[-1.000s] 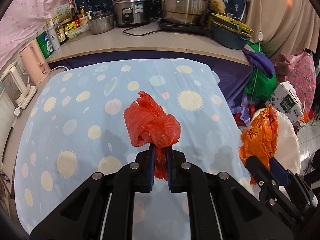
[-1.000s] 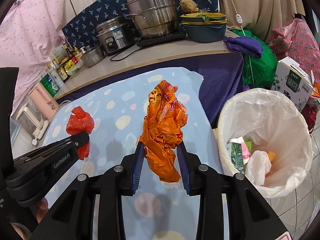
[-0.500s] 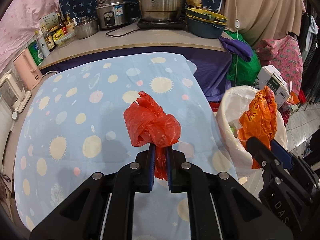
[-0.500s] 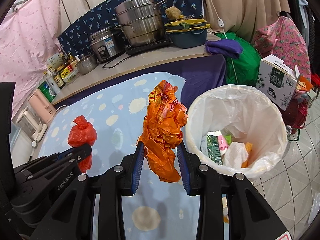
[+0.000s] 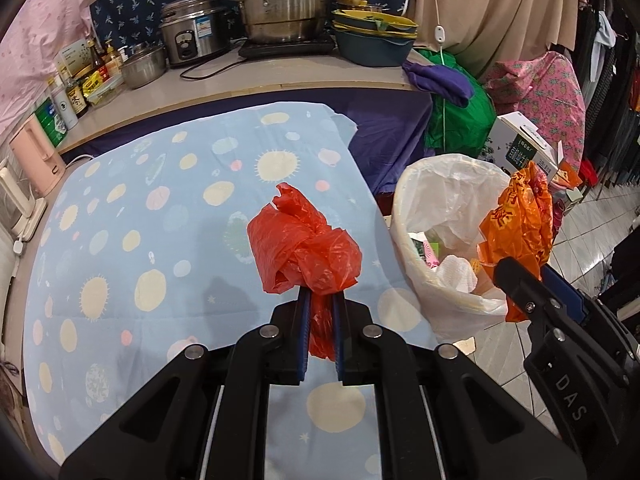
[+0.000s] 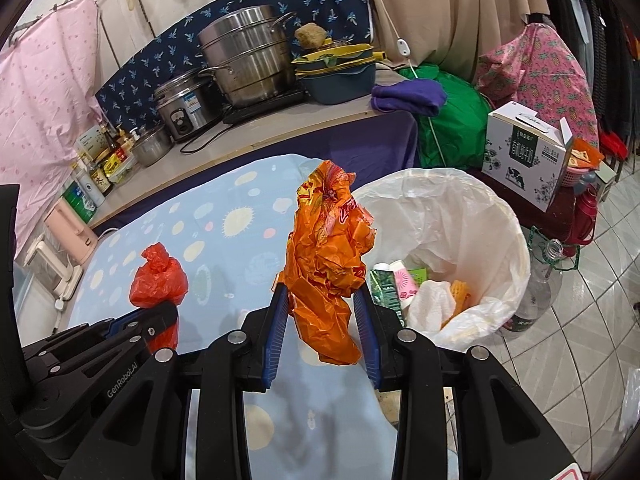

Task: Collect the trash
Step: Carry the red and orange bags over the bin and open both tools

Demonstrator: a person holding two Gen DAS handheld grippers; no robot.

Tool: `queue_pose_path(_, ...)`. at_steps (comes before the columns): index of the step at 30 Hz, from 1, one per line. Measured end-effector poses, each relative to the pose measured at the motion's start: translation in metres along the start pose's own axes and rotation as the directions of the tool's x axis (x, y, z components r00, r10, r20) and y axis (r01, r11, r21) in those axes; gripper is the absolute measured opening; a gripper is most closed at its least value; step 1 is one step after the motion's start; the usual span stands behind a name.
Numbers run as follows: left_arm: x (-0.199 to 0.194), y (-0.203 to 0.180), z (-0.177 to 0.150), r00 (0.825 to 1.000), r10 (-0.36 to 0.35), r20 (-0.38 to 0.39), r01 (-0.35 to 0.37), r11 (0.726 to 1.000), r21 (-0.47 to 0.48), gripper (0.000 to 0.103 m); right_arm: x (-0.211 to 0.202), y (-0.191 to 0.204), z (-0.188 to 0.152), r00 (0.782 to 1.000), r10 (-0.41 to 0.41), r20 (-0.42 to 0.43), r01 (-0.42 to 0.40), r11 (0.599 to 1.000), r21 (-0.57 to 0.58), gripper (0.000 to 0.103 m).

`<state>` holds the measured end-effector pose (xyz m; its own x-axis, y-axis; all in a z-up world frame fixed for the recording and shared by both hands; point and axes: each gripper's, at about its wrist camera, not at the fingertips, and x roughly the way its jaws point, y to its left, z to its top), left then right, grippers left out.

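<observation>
In the left wrist view, our left gripper [image 5: 320,312] clamps a red bag [image 5: 302,254] at frame centre, over the blue cloth [image 5: 140,220]. In the right wrist view, our right gripper [image 6: 322,300] grips an orange bag [image 6: 328,248] at centre, beside the white-lined bin [image 6: 460,216] on the right.

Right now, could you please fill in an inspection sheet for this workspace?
Surface: blue spotted cloth covers the table; nothing lies on it.
Job's things: red bag and orange bag both held in the air; white-lined bin beside the table, already holding cartons and tissue.
Clutter: steamer pot, rice cooker, bottles on the back counter.
Grippers: left tool shut on the red bag; right tool shut on the orange bag.
Cables: black cord on the counter.
Surroundings: cardboard box, tiled floor.
</observation>
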<state>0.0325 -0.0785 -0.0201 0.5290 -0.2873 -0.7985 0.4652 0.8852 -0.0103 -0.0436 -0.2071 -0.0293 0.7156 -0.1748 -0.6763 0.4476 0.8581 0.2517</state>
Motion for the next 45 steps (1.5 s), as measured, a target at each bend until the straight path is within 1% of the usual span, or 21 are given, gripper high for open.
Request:
queue_pose_path(10,-0.001,-0.03,0.009,0.999,-0.034,0.005,0.033,0.999,0.033,0.009,-0.006,-0.038,0.006,0.999,-0.03,0.022,0.029,0.998,0.064,0.032)
queue_pose_path(19,0.006,-0.055,0.016,0.998,-0.057,-0.004,0.057,0.996,0.062,0.009,-0.003,-0.067,0.009,0.998,-0.051,0.021,0.049,0.993,0.109,0.032)
queue_pose_path(26,0.022,-0.079,0.027,0.996,-0.085,-0.016,0.086,0.993,0.082,0.009,0.01,-0.089,0.017,0.997,-0.076,0.01,0.074,0.989,0.129,0.032)
queue_pose_path(29,0.033,-0.093,0.031,0.994,-0.104,-0.027,0.107,0.989,0.106,0.009,0.018,-0.097,0.021,0.996,-0.086,0.003,0.085,0.987,0.135,0.032)
queue_pose_path(35,0.056,-0.12,0.036,0.995,-0.095,-0.037,0.1,0.982,0.16,0.009,0.035,-0.112,0.028,0.995,-0.1,-0.014,0.101,0.984,0.149,0.032)
queue_pose_path(45,0.079,-0.135,0.046,0.994,-0.095,-0.057,0.103,0.978,0.18,0.01,0.058,-0.125,0.033,0.994,-0.1,-0.048,0.106,0.981,0.16,0.033)
